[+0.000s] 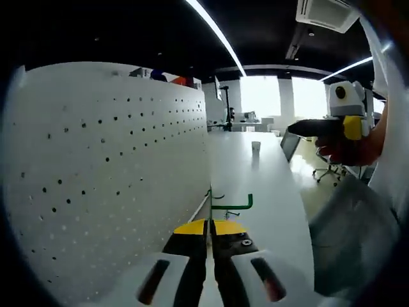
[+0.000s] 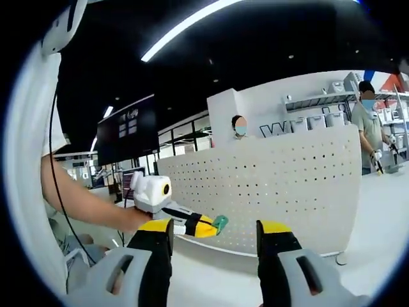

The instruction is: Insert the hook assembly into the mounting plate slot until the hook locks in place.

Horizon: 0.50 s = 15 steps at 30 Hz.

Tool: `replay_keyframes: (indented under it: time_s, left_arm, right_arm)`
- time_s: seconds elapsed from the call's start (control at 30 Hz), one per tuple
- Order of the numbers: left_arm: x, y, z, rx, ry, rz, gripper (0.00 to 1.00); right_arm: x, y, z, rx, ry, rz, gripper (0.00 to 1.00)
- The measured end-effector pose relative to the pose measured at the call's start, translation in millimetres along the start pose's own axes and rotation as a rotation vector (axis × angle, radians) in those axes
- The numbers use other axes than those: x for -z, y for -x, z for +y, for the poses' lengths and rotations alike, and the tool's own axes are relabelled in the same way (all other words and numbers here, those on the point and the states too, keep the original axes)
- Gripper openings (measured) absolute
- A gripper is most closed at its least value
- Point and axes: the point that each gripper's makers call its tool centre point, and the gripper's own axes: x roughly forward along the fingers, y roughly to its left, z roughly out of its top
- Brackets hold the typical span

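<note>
Dark ceiling with strip lights (image 1: 214, 29), bright windows (image 1: 262, 96), a long white table (image 1: 255, 173).

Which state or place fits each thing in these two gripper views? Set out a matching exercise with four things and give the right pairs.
Things:
1. left gripper
2. right gripper
3. hook
4. pegboard

States or places:
A. white, dotted with holes, standing upright
B. jaws wide apart, nothing between them
C. green, held at the jaw tips
D. jaws closed together

Pairs: 1-D, 2-B, 3-C, 4-A
</note>
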Motion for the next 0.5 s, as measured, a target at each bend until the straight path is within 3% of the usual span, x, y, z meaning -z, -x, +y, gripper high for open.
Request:
replay_keyframes:
  time_s: [0.27, 0.3, 0.5]
  left_arm:
    - [-14.1, 5.9, -13.2, 0.012, 0.063, -0.077, 0.02]
    - [-18.1, 6.4, -14.1, 0.017, 0.096, -0.111, 0.02]
    - [-21.3, 9.7, -17.7, 0.010, 0.100, -0.131, 0.02]
  right_arm:
    - [-3.4, 3.6, 2.2, 0.005, -0.025, -0.017, 0.49]
    - [-3.0, 4.0, 1.9, 0.007, -0.034, -0.016, 0.48]
    - [-3.9, 4.4, 1.7, 0.010, -0.051, -0.022, 0.48]
